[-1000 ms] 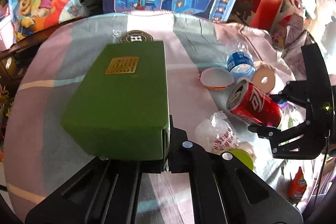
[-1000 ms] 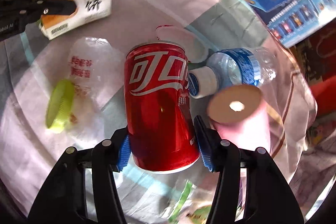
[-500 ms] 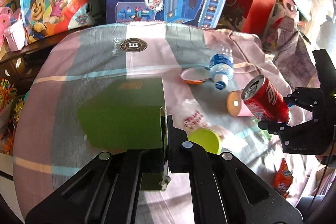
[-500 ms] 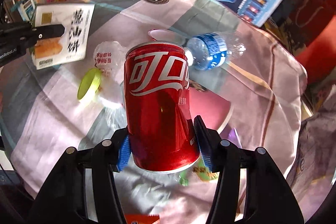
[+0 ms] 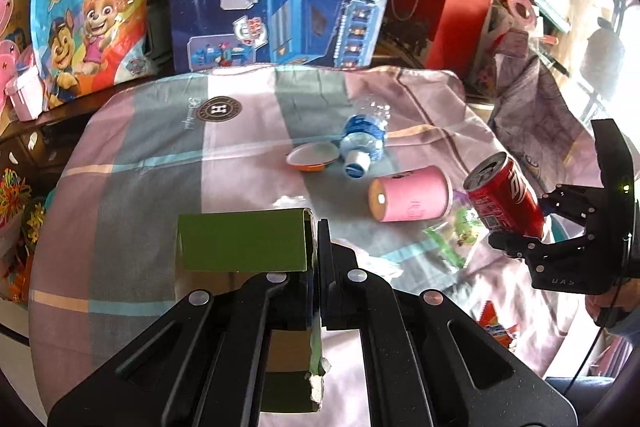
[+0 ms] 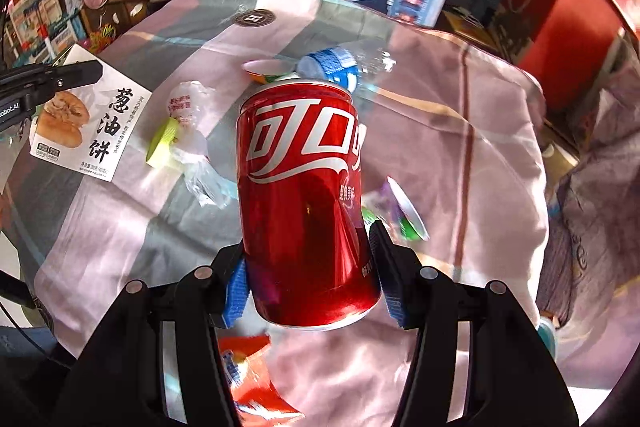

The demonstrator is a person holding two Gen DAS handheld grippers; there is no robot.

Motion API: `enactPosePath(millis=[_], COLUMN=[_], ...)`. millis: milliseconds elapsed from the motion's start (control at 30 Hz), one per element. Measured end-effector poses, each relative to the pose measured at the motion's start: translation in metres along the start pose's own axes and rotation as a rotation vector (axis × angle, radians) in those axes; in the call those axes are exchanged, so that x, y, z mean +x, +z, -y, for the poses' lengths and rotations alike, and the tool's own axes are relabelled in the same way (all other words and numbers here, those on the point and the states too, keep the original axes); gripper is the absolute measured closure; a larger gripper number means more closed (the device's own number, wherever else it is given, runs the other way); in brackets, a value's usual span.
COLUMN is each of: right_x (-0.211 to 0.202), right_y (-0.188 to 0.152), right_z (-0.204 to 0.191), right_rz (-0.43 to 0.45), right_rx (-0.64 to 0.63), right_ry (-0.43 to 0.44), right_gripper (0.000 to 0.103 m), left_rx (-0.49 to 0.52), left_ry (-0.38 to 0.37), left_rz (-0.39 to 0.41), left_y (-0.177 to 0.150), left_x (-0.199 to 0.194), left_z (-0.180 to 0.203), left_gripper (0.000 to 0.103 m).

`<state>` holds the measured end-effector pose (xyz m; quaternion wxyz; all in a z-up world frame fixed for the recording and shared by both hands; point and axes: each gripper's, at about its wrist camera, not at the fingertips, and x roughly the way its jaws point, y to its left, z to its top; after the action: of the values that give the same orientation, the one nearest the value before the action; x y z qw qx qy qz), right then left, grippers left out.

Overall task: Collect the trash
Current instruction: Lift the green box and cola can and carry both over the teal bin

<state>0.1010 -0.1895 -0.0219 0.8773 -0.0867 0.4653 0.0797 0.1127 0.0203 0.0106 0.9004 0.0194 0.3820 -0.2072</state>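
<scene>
Aloft, red can [image 6: 304, 203], green box [image 5: 244, 245]

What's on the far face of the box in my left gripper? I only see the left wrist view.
Observer: The right wrist view shows a white face on the box with a flatbread photo and black Chinese characters.
Operator: Anything hidden behind it?
Observer: A yellow-green lid against a crumpled clear wrapper.
Operator: And the red can?
Observer: Blue pads of the right gripper press both its sides.
</scene>
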Motion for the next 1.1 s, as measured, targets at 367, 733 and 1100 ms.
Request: enactPosePath(millis=[367, 733, 1100], right_x=[-0.028, -0.073, -0.078], right_y=[-0.034, -0.087, -0.146], right_z=[0.036, 0.091, 0.162], right_rz=[0.045, 0.101, 0.107], right_rx=[0.117, 0.294, 0.472], right_ry=[-0.026, -0.097, -0.108], right_gripper=[0.051, 0.051, 0.051], left_rx=[0.041, 0.135, 0.28], left_ry=[-0.103, -0.23, -0.301], left_rz=[0.025, 0.017, -0.066], left_y=[0.004, 0.005, 0.008], left_x=[-0.016, -0.016, 0.015], left_z=[0.045, 0.114, 0.209], left_gripper=[0.101, 0.101, 0.101])
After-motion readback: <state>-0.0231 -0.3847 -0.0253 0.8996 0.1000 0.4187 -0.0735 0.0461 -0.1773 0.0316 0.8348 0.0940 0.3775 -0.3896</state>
